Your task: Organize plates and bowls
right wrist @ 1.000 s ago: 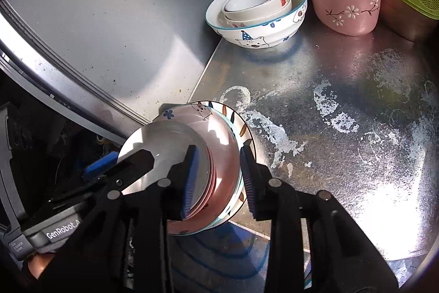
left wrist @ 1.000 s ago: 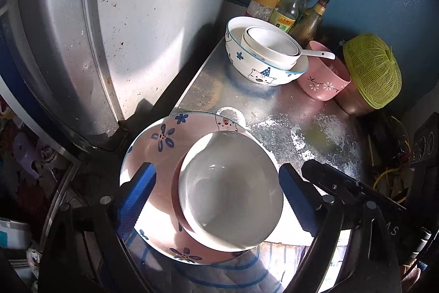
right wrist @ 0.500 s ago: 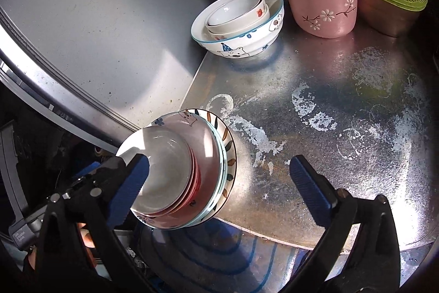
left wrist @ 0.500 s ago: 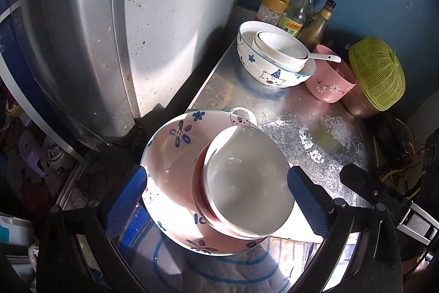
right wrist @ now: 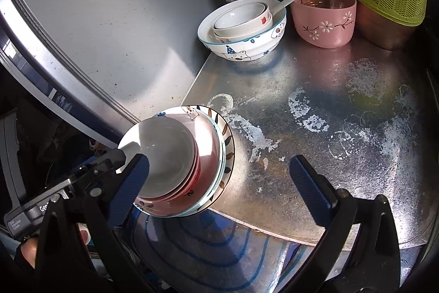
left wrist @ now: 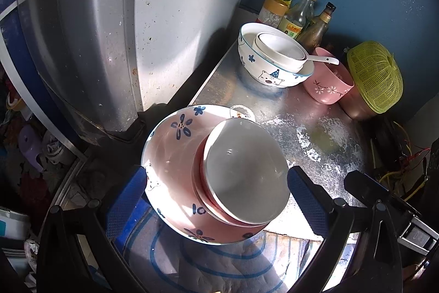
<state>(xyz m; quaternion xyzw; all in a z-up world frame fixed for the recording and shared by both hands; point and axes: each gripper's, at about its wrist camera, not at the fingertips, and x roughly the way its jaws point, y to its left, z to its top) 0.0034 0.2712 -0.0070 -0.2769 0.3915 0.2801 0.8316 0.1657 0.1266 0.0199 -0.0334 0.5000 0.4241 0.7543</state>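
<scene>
A stack of dishes sits at the near left corner of the metal counter (left wrist: 290, 111): a pink flowered plate (left wrist: 175, 144) carries a red-rimmed bowl and a white bowl (left wrist: 244, 169) on top. The stack also shows in the right wrist view (right wrist: 175, 161), with a striped plate under it. My left gripper (left wrist: 216, 199) is open, its blue pads wide on either side of the stack. My right gripper (right wrist: 219, 183) is open just right of the stack. At the back, a bear-print bowl (left wrist: 271, 67) holds smaller white bowls and a spoon.
A pink flowered cup (left wrist: 328, 87), a green plastic strainer (left wrist: 376, 76) over a metal pot, and several sauce bottles (left wrist: 299, 13) line the blue back wall. A grey appliance (left wrist: 109, 18) stands to the left. A blue-striped cloth (left wrist: 219, 262) hangs below the counter's front edge.
My right gripper has opened off the rim of the stack and drawn back to the right. My left gripper has pulled back a little and stays open.
</scene>
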